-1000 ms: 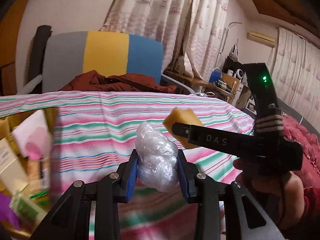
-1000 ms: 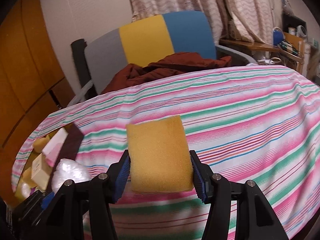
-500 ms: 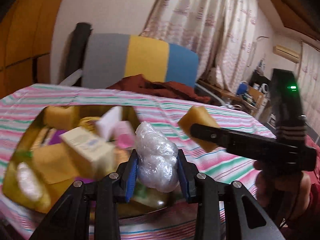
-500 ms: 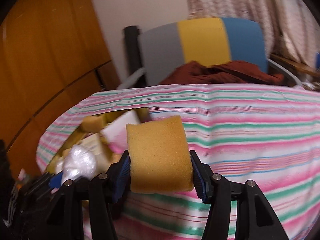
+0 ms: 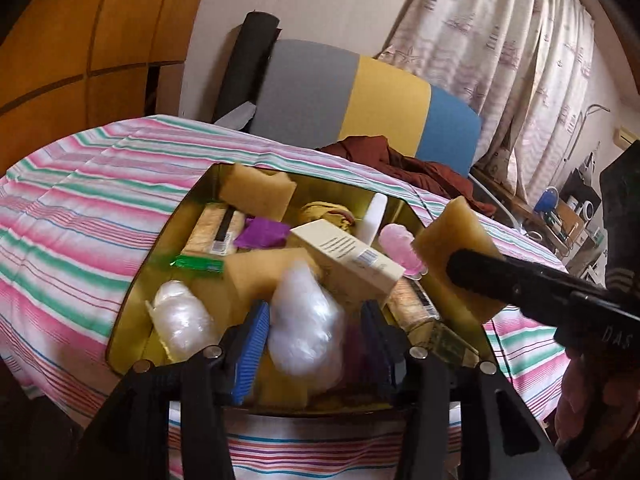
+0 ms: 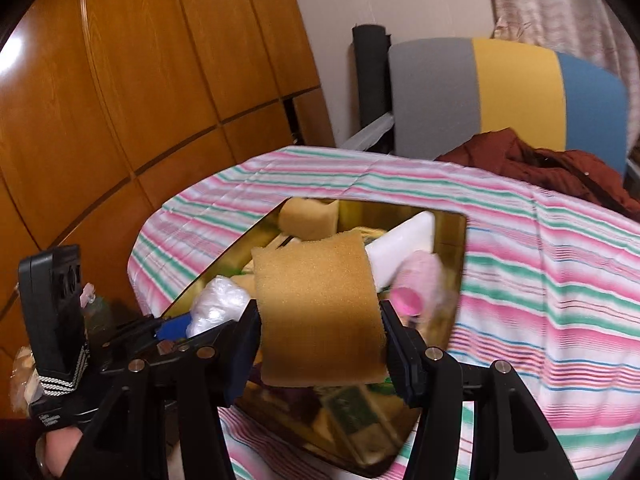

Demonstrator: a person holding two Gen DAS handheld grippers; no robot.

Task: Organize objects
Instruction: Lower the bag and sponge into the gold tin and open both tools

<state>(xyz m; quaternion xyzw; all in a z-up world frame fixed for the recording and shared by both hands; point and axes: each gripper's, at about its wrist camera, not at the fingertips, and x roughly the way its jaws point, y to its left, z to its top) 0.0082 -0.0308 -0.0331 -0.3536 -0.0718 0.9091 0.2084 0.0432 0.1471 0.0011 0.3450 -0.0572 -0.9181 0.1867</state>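
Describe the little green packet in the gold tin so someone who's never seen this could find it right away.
On the striped tablecloth sits a gold tin crammed with odds and ends. Along its left wall, just beyond the clear plastic bundle, lies the green packet. It is flat, thin and shiny bright green, unlike the tan sponges and cream box nearby.

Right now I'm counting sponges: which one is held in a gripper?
The large yellow sponge clamped in the right gripper; the other sponge lies in the gold box.

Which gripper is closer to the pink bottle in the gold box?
Right. The right gripper, holding a sponge, has the pink bottle just past its fingers; the left gripper sits at the gold box's near edge.
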